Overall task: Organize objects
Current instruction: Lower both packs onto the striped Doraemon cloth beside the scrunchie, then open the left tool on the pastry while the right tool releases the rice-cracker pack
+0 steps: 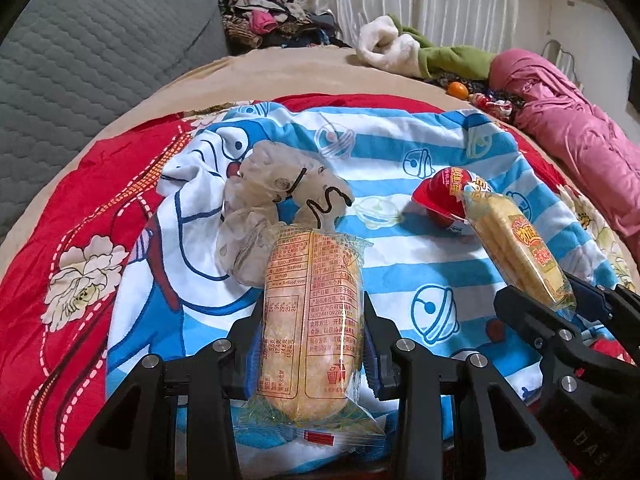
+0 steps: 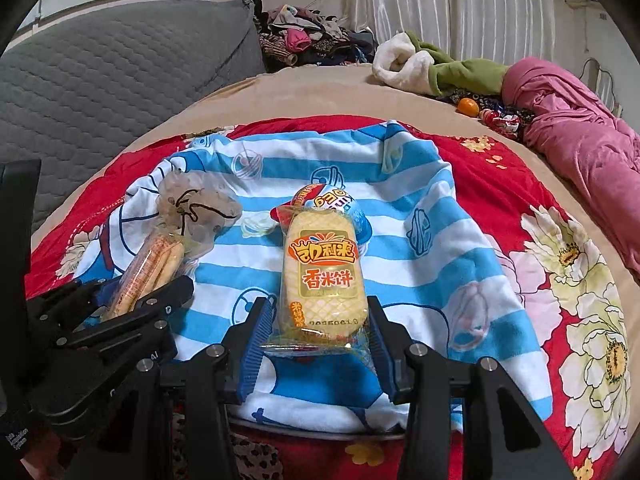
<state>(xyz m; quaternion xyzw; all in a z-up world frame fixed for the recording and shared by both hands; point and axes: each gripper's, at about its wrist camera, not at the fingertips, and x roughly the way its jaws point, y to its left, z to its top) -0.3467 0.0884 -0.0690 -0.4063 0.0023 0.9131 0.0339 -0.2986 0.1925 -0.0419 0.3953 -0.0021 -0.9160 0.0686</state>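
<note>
Your left gripper (image 1: 314,316) is clamped on a clear-wrapped pack of pale rice crackers (image 1: 312,320), label side down, above the blue-and-white striped cartoon cloth (image 1: 400,272). Your right gripper (image 2: 322,320) grips a second rice cracker pack (image 2: 322,280) over the same cloth. On that cloth lie a crumpled translucent drawstring pouch (image 1: 272,200) and a red egg-shaped snack capsule (image 1: 440,200).

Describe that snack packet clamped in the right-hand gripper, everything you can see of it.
The rice cracker packet is a clear, crinkly plastic wrapper around pale yellow, oval crackers, with a gold label and red Chinese lettering facing the camera. Its sealed end shows a red strip. The right gripper is shut on it, blue ribbed pads pressing both long sides near the lower end. It points away from the camera above the blue-and-white striped cartoon blanket, hiding most of a red-lidded cup behind it.
</note>
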